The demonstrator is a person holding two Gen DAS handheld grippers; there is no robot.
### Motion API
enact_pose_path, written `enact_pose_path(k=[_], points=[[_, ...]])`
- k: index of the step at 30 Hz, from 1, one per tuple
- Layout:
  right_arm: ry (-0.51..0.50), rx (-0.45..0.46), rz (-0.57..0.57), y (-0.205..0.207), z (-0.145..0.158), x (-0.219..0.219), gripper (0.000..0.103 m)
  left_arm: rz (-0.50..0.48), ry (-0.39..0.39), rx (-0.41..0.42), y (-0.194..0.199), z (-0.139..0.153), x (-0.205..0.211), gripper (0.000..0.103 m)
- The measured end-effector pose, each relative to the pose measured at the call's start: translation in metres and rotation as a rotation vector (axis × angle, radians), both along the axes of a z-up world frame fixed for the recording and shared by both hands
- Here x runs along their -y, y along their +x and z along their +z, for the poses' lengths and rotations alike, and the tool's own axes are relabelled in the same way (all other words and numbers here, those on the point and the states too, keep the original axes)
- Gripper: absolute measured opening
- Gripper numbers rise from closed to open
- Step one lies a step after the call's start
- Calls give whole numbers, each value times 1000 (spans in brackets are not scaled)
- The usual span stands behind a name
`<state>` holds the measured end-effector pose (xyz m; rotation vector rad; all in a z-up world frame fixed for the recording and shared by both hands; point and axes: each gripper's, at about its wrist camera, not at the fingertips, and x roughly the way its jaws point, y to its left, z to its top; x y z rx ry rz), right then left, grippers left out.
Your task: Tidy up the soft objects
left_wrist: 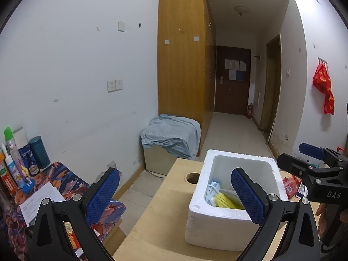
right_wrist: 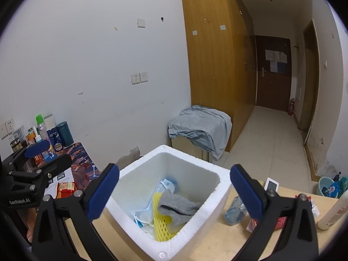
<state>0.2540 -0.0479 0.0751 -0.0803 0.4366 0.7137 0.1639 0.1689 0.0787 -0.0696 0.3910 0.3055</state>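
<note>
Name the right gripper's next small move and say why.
Probably lift the right gripper clear of the foam box and swing it toward the items on the table beside it. Its jaws stand wide open with nothing between them, and the grey cloth already lies inside on the yellow foam net and face masks, so that drop looks done.

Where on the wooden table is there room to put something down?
Bare light wooden table lies left of the white foam box, running from the round hole to the near edge. It is crowded right of the box: a clear blue bottle, red packets and a white tube.
</note>
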Motion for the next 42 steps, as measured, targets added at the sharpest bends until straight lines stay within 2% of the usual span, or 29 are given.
enact_pose_path(k=[6,20,26,35,42], points=[[15,-7,-24,-5,4,15,103,-36,-8,-1,0,2,13,102],[16,20,-155,-18,12,80,103,-167,-18,11,14,5,69,102],[16,16,-166,-21,12,89,103,-193,5,4,16,5,85,102],[27,25,-188,-38,14,109,103,-210,5,8,3,11,96,102],[36,47,-198,-63,21,122,103,-223,5,41,-22,21,105,102]])
